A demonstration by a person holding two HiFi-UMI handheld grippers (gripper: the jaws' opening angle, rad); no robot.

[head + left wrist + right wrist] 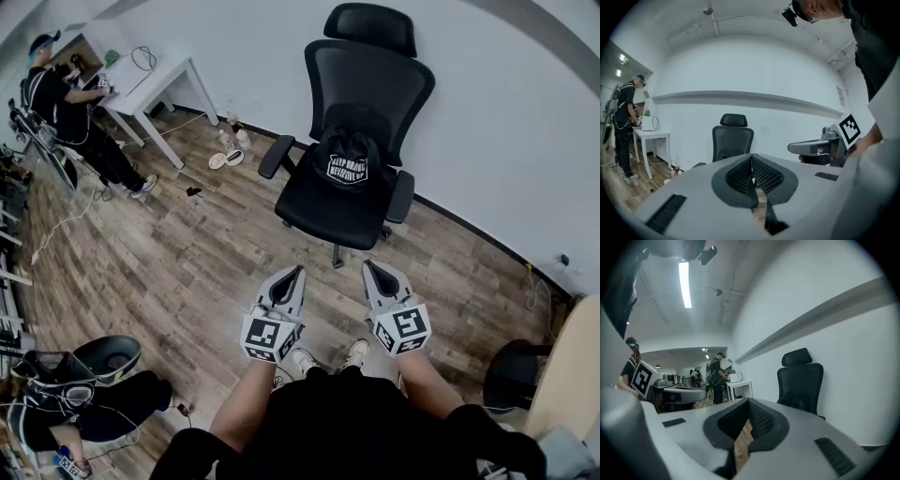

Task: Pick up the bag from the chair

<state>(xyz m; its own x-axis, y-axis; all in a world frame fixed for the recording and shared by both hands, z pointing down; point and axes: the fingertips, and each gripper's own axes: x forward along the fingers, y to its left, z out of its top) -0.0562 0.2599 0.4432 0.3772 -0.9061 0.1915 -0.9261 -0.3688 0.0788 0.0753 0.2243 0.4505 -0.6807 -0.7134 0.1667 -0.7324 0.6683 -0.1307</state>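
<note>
Shows the black bag (348,159) resting on the seat of the black office chair (367,89), upright against the backrest, white print facing forward, between the two armrests. Places the chair close to the white wall (487,112), seat front turned toward the tongs. Leaves a broad strip of bare wooden floor (216,244) between the seat's front edge and both tongs.

Left tongs (297,273) and right tongs (369,268) side by side, near each other but apart, tips aimed at the chair, well short of the bag. In the left gripper view, left tongs (751,161) closed tip to tip, gripping nothing. In the right gripper view, right tongs (749,404) likewise closed and empty, only floor visible through the slit lower down.

Open floor left of the chair as far as the white worktop (150,75), with a standing person (70,103) at its far end and small items (228,155) by the skirting board between worktop and chair. Seated person (66,394) at lower left, well apart from the tongs. At right, a pale wooden edge (572,375) with a dark rounded object (520,375) just beside it, near the right arm.
</note>
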